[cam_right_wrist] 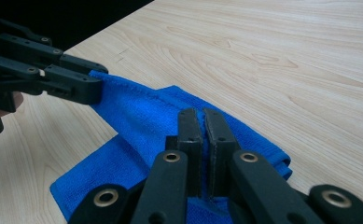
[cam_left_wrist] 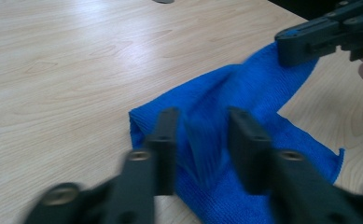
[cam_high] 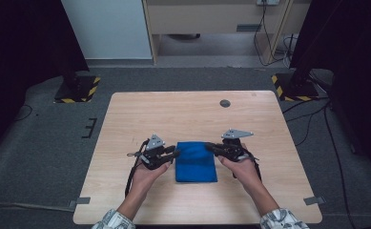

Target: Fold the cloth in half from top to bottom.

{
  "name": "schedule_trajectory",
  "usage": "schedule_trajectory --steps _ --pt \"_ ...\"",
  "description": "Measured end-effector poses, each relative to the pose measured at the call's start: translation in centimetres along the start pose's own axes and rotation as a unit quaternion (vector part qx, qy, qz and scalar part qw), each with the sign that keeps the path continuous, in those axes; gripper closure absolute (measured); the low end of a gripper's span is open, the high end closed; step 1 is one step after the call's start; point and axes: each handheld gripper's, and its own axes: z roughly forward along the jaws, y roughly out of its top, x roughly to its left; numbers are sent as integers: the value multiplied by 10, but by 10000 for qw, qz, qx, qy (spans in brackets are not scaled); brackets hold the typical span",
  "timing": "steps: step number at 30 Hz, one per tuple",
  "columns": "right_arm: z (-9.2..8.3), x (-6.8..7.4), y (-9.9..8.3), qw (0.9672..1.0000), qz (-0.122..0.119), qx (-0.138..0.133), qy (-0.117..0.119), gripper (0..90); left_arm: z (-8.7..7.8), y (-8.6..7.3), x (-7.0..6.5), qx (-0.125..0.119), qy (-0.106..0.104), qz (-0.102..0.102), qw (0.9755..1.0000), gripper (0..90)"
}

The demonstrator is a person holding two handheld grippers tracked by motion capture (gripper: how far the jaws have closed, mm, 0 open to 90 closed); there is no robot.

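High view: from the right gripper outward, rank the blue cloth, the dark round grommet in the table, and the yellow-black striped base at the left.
From the right gripper:
1. Blue cloth, right at its jaws, between the two grippers.
2. Dark round grommet, farther back on the table, near the far edge.
3. Yellow-black striped base, on the floor beyond the table's far left corner.

even, soft overhead light; my left gripper's black jaws blur close up, the dark room edges dim.
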Motion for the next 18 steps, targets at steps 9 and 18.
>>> schedule_trajectory --steps 9,18 --pt "-2 4 0 10000 -50 38 59 873 -6 3 2 -293 -106 -237 9992 341" --pt "-4 12 -1 9998 -89 32 151 873 -11 0 20 -334 191 -467 9982 330"
